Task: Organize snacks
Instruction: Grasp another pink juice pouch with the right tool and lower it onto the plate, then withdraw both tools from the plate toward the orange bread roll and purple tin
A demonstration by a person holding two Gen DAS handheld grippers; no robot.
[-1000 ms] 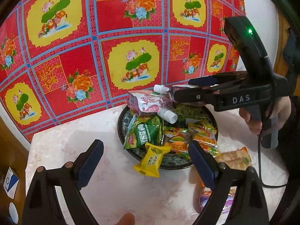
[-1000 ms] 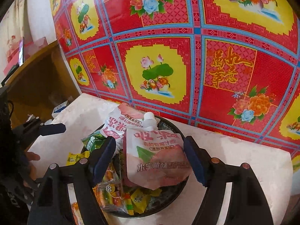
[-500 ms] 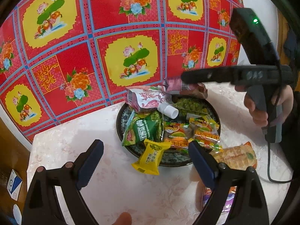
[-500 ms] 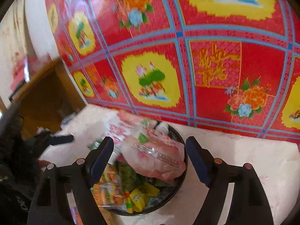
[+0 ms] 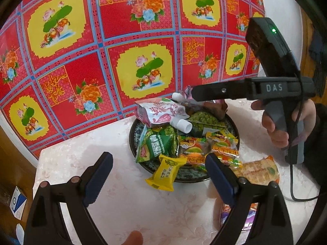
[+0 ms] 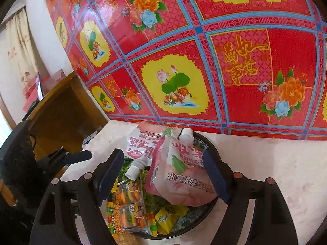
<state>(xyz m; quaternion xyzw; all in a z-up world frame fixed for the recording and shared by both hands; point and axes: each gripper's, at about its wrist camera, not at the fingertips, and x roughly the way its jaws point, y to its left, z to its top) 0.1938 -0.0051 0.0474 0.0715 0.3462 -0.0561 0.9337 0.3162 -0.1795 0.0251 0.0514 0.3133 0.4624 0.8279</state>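
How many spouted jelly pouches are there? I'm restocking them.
2, both at the plate's far side: one pouch between the right gripper's open fingers, another pouch left of it. Others may be buried.

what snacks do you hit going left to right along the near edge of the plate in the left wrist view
green snack packet → yellow packet → orange gummy packet → orange cracker packet, which lies on the table beside the plate
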